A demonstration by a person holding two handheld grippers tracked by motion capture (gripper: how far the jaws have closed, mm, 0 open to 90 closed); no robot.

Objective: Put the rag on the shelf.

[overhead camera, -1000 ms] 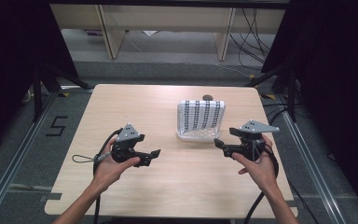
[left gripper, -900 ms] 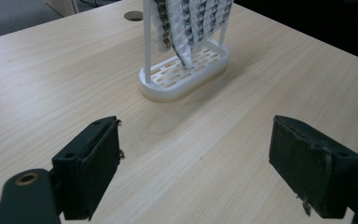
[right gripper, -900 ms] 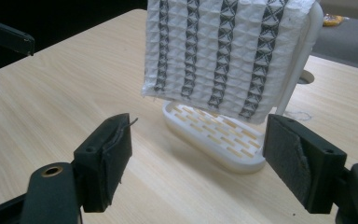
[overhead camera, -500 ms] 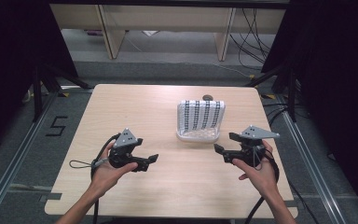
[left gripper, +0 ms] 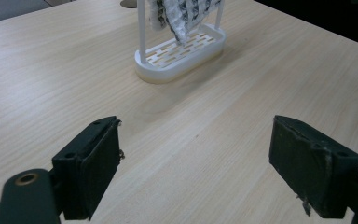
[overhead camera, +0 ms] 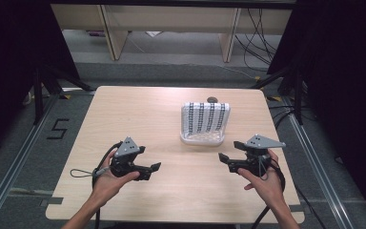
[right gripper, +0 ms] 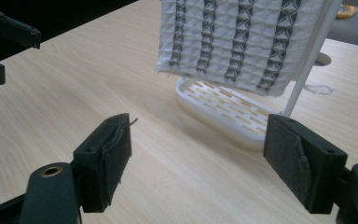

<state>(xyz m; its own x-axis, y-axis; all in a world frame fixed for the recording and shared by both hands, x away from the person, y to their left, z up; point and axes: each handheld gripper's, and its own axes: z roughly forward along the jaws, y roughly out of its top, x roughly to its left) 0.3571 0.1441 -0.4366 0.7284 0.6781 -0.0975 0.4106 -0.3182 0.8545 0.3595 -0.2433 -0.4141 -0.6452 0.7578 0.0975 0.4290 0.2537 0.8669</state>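
Two grippers are over the near half of the wooden table (overhead camera: 138, 119), each held in one hand. We see the left gripper (overhead camera: 148, 168) at the left side, with its jaws pointing to the right, toward the middle of the table. In the left gripper view its two black jaws stand wide apart, and only bare wood is between them. The right gripper (overhead camera: 226, 160) is at the right side and points to the left. In the right gripper view its jaws are also spread wide, with nothing between them.

Between the two grippers and a little farther from the person stands a white rack (overhead camera: 201, 138) with a slotted oval base. A white cloth (overhead camera: 205, 117) with dark patterned stripes hangs over it. Neither gripper touches the rack. Behind the rack we see a small round hole (overhead camera: 212, 99) in the table, near the far edge.
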